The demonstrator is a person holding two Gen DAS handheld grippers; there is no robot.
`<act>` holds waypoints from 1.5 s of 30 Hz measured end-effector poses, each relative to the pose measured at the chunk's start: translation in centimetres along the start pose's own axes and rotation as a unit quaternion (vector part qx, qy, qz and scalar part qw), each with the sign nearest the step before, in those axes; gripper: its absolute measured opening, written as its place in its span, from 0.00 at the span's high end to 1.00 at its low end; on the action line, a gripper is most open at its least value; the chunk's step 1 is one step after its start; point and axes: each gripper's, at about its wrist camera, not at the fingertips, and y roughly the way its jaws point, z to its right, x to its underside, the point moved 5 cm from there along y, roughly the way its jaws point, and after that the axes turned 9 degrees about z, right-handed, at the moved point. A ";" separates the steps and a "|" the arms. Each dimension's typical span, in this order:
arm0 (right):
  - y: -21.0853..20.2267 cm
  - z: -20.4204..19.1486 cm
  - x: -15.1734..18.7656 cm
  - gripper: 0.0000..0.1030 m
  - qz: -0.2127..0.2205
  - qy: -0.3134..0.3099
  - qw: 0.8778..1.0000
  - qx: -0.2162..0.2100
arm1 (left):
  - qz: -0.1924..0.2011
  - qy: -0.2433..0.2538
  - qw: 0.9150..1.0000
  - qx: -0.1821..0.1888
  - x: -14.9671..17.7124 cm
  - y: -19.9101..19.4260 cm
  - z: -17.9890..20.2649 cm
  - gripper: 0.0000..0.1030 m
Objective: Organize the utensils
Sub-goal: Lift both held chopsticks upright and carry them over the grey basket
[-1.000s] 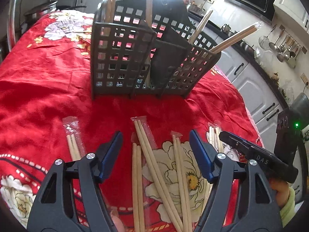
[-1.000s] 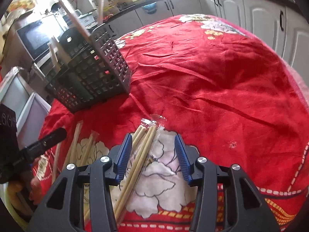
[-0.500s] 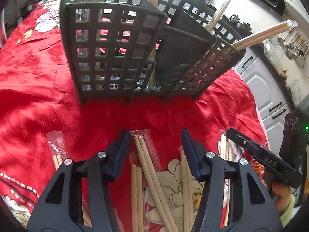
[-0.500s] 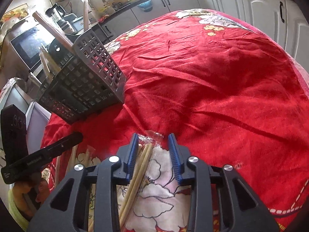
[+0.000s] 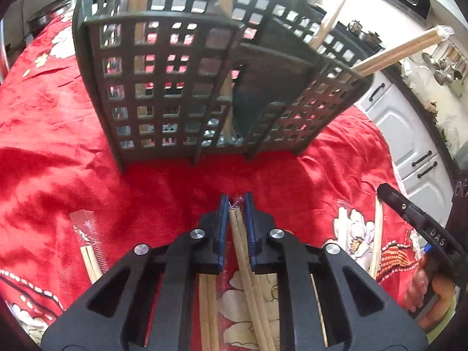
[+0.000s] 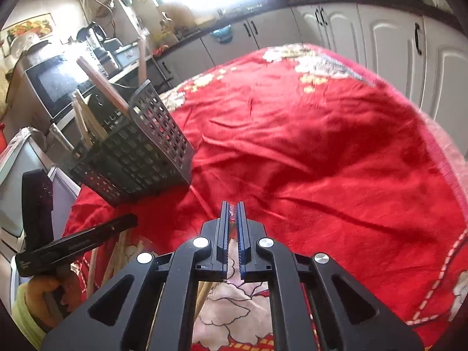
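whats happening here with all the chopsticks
A person is sorting wrapped chopsticks into a dark slotted basket on a red flowered tablecloth. The left tool is shut on a wrapped pair of chopsticks just in front of the basket. The right tool is shut on the clear wrapper of another pair. Several pairs already stand in the basket, and more loose pairs lie on the cloth.

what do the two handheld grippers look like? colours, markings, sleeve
Left gripper and right gripper: black plastic frames with triangular cutouts, silver round bolts, ribbed blue finger pads. White lettering "DAS" on the right gripper's side. The person's hand shows a yellow-green cuff.
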 end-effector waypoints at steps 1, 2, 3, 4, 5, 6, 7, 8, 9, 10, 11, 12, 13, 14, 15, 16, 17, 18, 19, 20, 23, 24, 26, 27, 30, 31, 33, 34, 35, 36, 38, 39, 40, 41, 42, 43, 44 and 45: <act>-0.4 -0.2 -0.2 0.95 0.005 -0.003 1.000 -0.001 | 0.006 0.000 1.000 0.006 -0.1 -0.3 0.3 0.94; -0.8 -0.3 -0.4 0.95 0.008 -0.004 1.000 -0.003 | 0.010 0.000 1.000 0.013 -0.3 -0.6 0.6 0.94; -1.1 -0.6 -0.5 0.96 0.011 -0.006 1.000 -0.004 | 0.016 0.001 1.000 0.018 -0.4 -1.1 0.9 0.94; -1.5 -0.8 -0.8 0.96 0.017 -0.009 1.000 -0.004 | 0.023 0.004 1.000 0.020 -0.7 -1.6 1.1 0.95; -1.9 -0.9 -1.0 0.96 0.021 -0.012 1.000 -0.004 | 0.030 0.008 0.999 0.023 -0.9 -2.1 1.3 0.95; -2.4 -1.2 -1.3 0.96 0.028 -0.015 0.999 -0.006 | 0.040 0.012 0.999 0.027 -1.2 -2.9 1.7 0.95; -2.9 -1.4 -1.5 0.96 0.033 -0.018 0.999 -0.009 | 0.049 0.013 0.998 0.033 -1.4 -3.7 1.9 0.95; -3.4 -1.7 -1.7 0.96 0.039 -0.021 0.999 -0.012 | 0.055 0.016 0.998 0.036 -1.6 -4.2 2.3 0.95; -4.0 -2.1 -2.0 0.96 0.046 -0.026 0.999 -0.014 | 0.065 0.019 0.997 0.039 -1.9 -5.0 2.5 0.95; -4.5 -2.5 -2.2 0.96 0.053 -0.029 0.998 -0.015 | 0.073 0.021 0.996 0.042 -2.2 -5.7 2.7 0.96; -4.9 -2.9 -2.4 0.96 0.058 -0.032 0.998 -0.018 | 0.080 0.023 0.995 0.045 -2.5 -6.4 2.9 0.96; -5.3 -3.3 -2.6 0.96 0.062 -0.034 0.997 -0.022 | 0.089 0.025 0.995 0.049 -2.7 -7.2 3.0 0.96; -5.7 -3.7 -2.8 0.96 0.066 -0.037 0.997 -0.025 | 0.097 0.027 0.994 0.050 -3.0 -7.8 3.2 0.96; -6.1 -4.1 -2.9 0.96 0.070 -0.041 0.996 -0.027 | 0.103 0.030 0.993 0.050 -3.2 -8.2 3.4 0.96; -6.6 -4.7 -3.1 0.96 0.076 -0.047 0.996 -0.031 | 0.113 0.033 0.992 0.052 -3.4 -9.0 3.6 0.96; -7.0 -5.2 -3.2 0.96 0.081 -0.051 0.995 -0.034 | 0.119 0.034 0.991 0.055 -3.6 -9.5 3.8 0.96; -7.5 -5.8 -3.4 0.96 0.087 -0.056 0.994 -0.040 | 0.127 0.034 0.990 0.058 -3.8 -10.3 3.9 0.96; -7.8 -6.3 -3.5 0.96 0.090 -0.059 0.993 -0.043 | 0.132 0.034 0.989 0.059 -3.9 -10.7 3.9 0.96; -8.3 -6.9 -3.7 0.96 0.095 -0.063 0.992 -0.048 | 0.137 0.034 0.988 0.061 -4.0 -11.3 3.8 0.97; -8.6 -7.3 -3.8 0.96 0.099 -0.065 0.992 -0.051 | 0.144 0.033 0.987 0.062 -4.2 -11.9 3.7 0.97; -9.8 -8.8 -4.3 0.96 0.112 -0.077 0.989 -0.063 | 0.158 0.031 0.985 0.064 -4.4 -13.3 3.3 0.97; -10.1 -9.3 -4.4 0.96 0.116 -0.081 0.988 -0.067 | 0.164 0.031 0.984 0.064 -4.5 -13.8 3.3 0.97; -10.7 -10.3 -4.8 0.96 0.124 -0.087 0.986 -0.074 | 0.171 0.030 0.983 0.065 -4.7 -14.5 3.2 0.97; -10.9 -10.5 -4.8 0.96 0.126 -0.089 0.985 -0.076 | 0.176 0.030 0.982 0.066 -4.8 -14.8 3.2 0.97; -11.4 -11.6 -5.3 0.96 0.135 -0.099 0.983 -0.082 | 0.189 0.028 0.979 0.067 -5.3 -15.8 3.1 0.97; -11.5 -11.9 -5.4 0.96 0.137 -0.101 0.982 -0.084 | 0.192 0.027 0.979 0.067 -5.3 -16.1 3.0 0.97; -11.7 -12.5 -5.7 0.96 0.143 -0.107 0.980 -0.086 | 0.200 0.026 0.977 0.067 -5.7 -16.8 2.9 0.97; -11.8 -12.9 -5.9 0.96 0.146 -0.110 0.979 -0.089 | 0.203 0.025 0.976 0.068 -5.8 -17.0 2.8 0.97; -12.0 -13.2 -6.0 0.96 0.148 -0.112 0.979 -0.090 | 0.207 0.025 0.976 0.068 -6.1 -17.4 2.7 0.97; -12.1 -13.7 -6.2 0.96 0.151 -0.116 0.977 -0.093 | 0.211 0.024 0.975 0.068 -6.3 -17.6 2.6 0.97; -12.3 -14.4 -6.5 0.97 0.155 -0.122 0.975 -0.097 | 0.216 0.026 0.974 0.070 -6.6 -18.1 2.6 0.97; -12.4 -14.8 -6.8 0.97 0.161 -0.124 0.974 -0.101 | 0.219 0.028 0.973 0.070 -6.9 -18.4 2.7 0.97; -12.4 -15.1 -7.0 0.97 0.163 -0.125 0.973 -0.103 | 0.223 0.030 0.972 0.070 -7.1 -18.7 2.7 0.97; -12.5 -15.5 -7.2 0.97 0.167 -0.126 0.972 -0.106 | 0.225 0.030 0.971 0.071 -7.3 -18.8 2.7 0.97; -12.5 -15.7 -7.4 0.97 0.169 -0.127 0.971 -0.108 | 0.229 0.032 0.970 0.073 -7.7 -19.1 2.8 0.97; -12.6 -16.0 -7.6 0.97 0.172 -0.128 0.971 -0.110 | 0.232 0.033 0.969 0.074 -7.9 -19.3 2.8 0.97; -12.6 -16.3 -7.8 0.97 0.174 -0.129 0.970 -0.113 | 0.234 0.033 0.969 0.075 -8.0 -19.4 2.8 0.97; -12.6 -16.5 -7.9 0.97 0.175 -0.130 0.969 -0.115 | 0.237 0.034 0.968 0.078 -8.4 -19.7 2.9 0.97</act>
